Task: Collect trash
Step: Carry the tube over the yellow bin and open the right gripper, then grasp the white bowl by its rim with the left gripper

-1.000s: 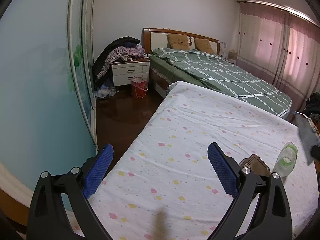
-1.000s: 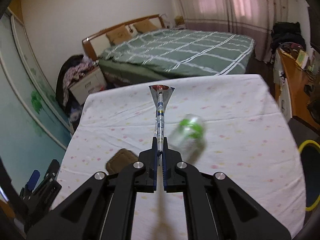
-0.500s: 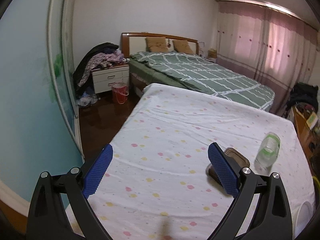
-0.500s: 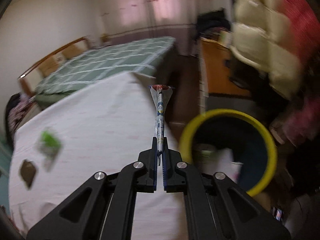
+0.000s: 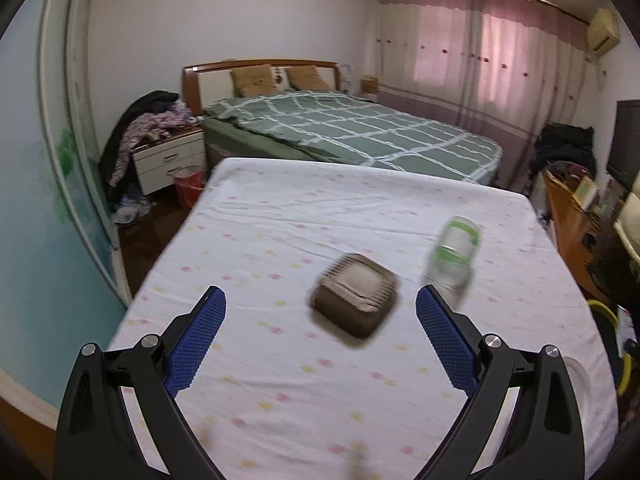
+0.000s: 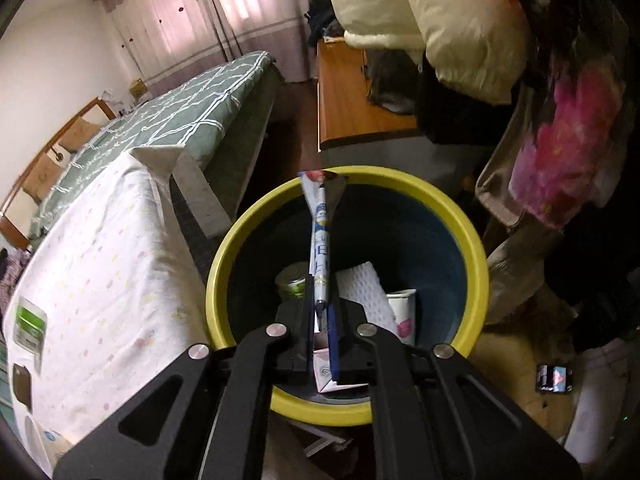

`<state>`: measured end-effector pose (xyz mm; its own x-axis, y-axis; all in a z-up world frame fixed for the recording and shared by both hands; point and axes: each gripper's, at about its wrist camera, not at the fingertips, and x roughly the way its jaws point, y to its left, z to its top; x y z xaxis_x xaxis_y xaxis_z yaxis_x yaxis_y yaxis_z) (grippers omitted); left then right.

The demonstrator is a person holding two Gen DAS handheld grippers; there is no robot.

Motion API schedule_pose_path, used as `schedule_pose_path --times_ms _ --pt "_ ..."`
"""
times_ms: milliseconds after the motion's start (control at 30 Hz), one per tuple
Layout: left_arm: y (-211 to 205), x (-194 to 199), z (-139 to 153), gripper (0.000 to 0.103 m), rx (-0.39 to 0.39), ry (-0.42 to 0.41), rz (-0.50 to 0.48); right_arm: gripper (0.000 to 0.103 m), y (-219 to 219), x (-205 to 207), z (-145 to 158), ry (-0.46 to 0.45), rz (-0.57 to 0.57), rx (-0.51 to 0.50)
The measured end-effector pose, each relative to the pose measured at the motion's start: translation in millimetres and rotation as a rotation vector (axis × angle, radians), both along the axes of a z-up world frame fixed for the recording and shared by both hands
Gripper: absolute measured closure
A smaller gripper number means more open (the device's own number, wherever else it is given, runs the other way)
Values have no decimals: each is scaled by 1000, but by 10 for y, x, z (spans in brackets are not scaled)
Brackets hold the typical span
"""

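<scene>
My right gripper [image 6: 322, 312] holds a long flattened snack wrapper [image 6: 320, 240] edge-on over the yellow-rimmed blue bin [image 6: 224, 248]. Its jaws are opening a crack, with the wrapper still standing between the pads. In the bin lie a green-labelled bottle [image 6: 294, 282], white paper [image 6: 360, 288] and a carton [image 6: 402, 312]. My left gripper [image 5: 320, 340] hangs open and empty above the spotted white sheet [image 5: 280, 220]. Just beyond its fingers rests a brown ridged container [image 5: 354, 300]. A clear bottle with a green label [image 5: 454, 252] lies to the right of it.
The bin stands on the floor off the sheet's right corner, its rim [image 5: 622, 344] showing in the left wrist view. A wooden desk [image 6: 348, 96] and piled clothes [image 6: 560, 152] crowd it. A green checked bed [image 5: 352, 132], nightstand [image 5: 168, 160] and red bucket [image 5: 190, 184] lie beyond.
My right gripper swung with the wrapper from over the sheet to above the bin and dipped toward it. My left gripper swept right, bringing the brown container and bottle toward the middle of its view.
</scene>
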<state>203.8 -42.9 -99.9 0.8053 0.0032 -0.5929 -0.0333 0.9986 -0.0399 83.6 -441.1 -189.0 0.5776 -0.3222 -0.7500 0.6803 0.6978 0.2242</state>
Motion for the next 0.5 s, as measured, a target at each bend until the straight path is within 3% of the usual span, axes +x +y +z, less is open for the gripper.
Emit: schedule_pose_path --times_ms 100,300,500 --pt "-183 -78 22 8 3 0 -41 85 -49 0 -13 -6 6 13" --pt "-449 -145 54 8 17 1 -75 82 -89 -23 -27 -31 9 38" --pt "-547 -274 104 8 4 5 -117 72 -46 -50 19 -51 13 17"
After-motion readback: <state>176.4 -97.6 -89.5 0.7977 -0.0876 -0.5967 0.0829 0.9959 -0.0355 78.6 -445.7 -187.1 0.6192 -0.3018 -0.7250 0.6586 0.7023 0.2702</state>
